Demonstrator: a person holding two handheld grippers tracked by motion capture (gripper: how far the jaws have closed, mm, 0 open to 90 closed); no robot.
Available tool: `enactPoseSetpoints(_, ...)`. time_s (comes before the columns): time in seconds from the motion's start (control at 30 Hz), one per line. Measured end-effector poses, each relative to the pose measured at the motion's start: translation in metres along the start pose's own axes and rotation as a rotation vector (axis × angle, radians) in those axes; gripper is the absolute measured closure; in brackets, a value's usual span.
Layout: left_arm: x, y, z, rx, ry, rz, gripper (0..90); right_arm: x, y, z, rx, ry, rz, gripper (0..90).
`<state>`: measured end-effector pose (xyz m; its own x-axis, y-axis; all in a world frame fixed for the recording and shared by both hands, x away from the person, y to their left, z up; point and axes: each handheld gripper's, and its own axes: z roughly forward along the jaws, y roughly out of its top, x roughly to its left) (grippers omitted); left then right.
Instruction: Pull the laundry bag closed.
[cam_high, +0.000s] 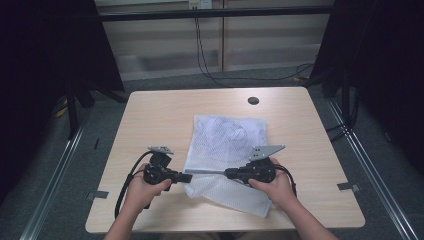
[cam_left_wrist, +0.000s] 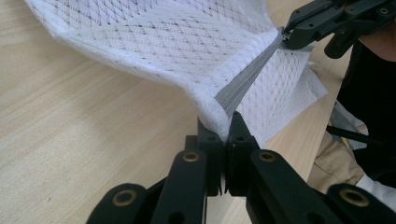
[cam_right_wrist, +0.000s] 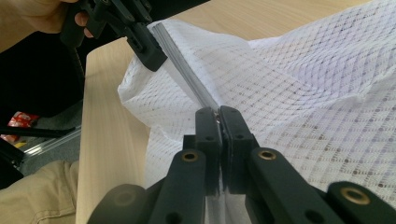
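The grey zipper (cam_right_wrist: 187, 77) of a white mesh bag (cam_right_wrist: 299, 88) is clamped between the closed jaws of the right hand-held gripper (cam_right_wrist: 218, 114). Farther along, the zipper is gripped by the left hand-held gripper (cam_right_wrist: 147, 46), near the worktop (cam_right_wrist: 105, 140) edge.

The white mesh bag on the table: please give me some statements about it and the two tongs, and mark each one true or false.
1. The left tongs are shut on the mesh bag at one end of its grey zipper. True.
2. The right tongs hang open above the table, touching nothing. False: they are shut on the zipper.
3. The zipper runs taut between the two tongs. True.
4. The bag is hanging off the far edge of the wooden table. False: it lies around the middle and near part of the tabletop.
5. A dark round spot sits on the table beyond the bag. True.
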<state>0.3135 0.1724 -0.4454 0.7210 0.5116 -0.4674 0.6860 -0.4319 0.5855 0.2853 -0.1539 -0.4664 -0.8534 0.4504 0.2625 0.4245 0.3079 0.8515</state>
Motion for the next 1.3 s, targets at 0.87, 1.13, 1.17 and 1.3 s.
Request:
enactPoseSetpoints(0.87, 0.001, -0.001, -0.002, -0.003, 0.005, -0.007, 87.6, -0.006, -0.008, -0.010, 0.000, -0.002, 0.004, 86.8)
enactPoseSetpoints(1.13, 0.001, -0.001, -0.003, -0.007, 0.011, -0.016, 87.7, -0.006, -0.010, -0.012, 0.007, -0.003, 0.007, 86.8)
enactPoseSetpoints(1.17, 0.001, -0.001, -0.003, -0.008, 0.010, -0.017, 87.7, -0.007, -0.011, -0.013, 0.005, -0.001, 0.008, 86.8)
enactPoseSetpoints(1.3, 0.002, -0.001, -0.005, -0.010, 0.009, -0.015, 87.7, -0.009, -0.012, -0.017, -0.001, -0.006, 0.013, 86.8)
